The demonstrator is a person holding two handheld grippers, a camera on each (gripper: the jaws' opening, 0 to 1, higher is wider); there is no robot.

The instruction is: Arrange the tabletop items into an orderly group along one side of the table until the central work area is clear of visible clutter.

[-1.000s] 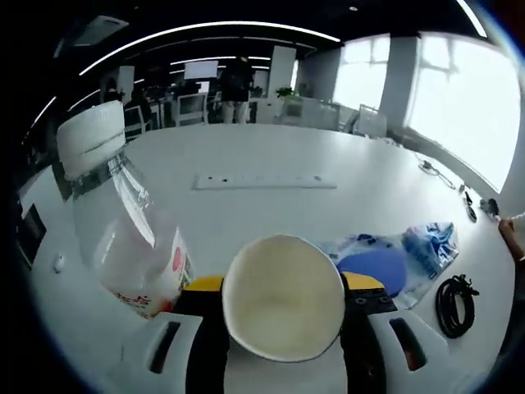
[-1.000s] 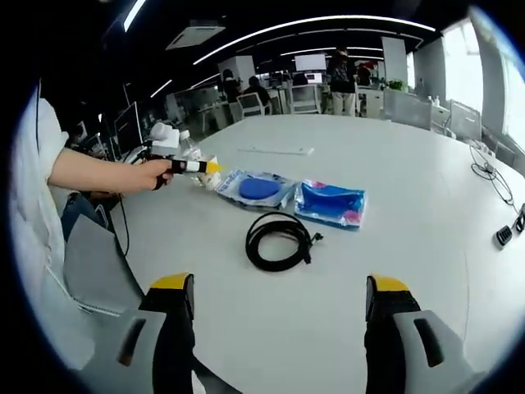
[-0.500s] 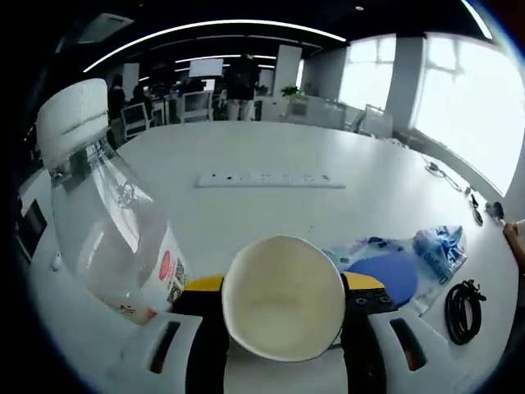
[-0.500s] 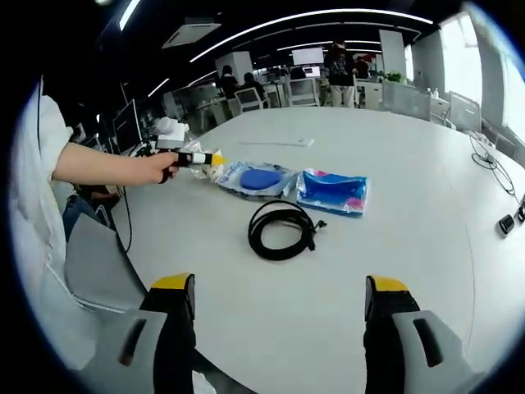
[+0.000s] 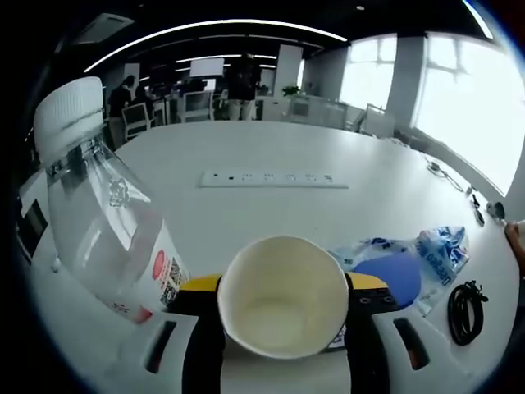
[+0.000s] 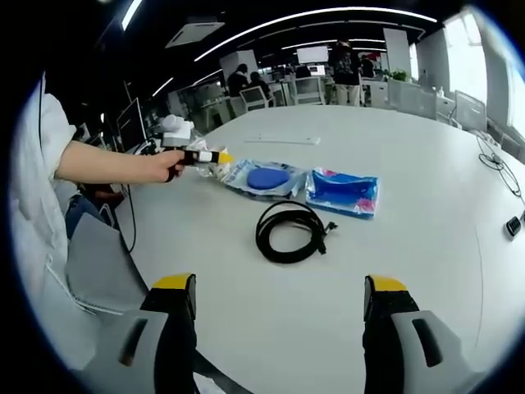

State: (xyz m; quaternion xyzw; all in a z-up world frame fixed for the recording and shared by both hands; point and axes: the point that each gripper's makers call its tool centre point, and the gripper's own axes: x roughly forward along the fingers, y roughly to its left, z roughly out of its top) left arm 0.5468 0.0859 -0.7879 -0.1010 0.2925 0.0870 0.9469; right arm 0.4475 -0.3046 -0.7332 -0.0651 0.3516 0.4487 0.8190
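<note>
We held the left gripper (image 5: 283,308) closed on a white paper cup (image 5: 283,297), its mouth facing the camera and its sides pinched between the yellow-tipped jaws. Against the frame a second before, the cup sat the same in the grip. Just left of it stood a clear plastic bottle (image 5: 107,222) with a white cap and a red-marked label; it loomed larger and more upright than earlier, which fits the camera having shifted. Right of the cup lay a clear bag with a blue disc (image 5: 398,267), and beyond it a coiled black cable (image 5: 464,302). A white power strip (image 5: 273,179) lay farther out on the white table (image 5: 271,213).

The right gripper (image 6: 279,316) hung above the table with jaws wide apart and nothing between them, as before. Ahead of it lay the cable (image 6: 293,232), then a blue packet (image 6: 343,190) beside the disc bag (image 6: 267,178). At the left, a hand (image 6: 164,165) held the left gripper near the bottle at the table's edge; the whole scene sat slightly lower in view than earlier.
</note>
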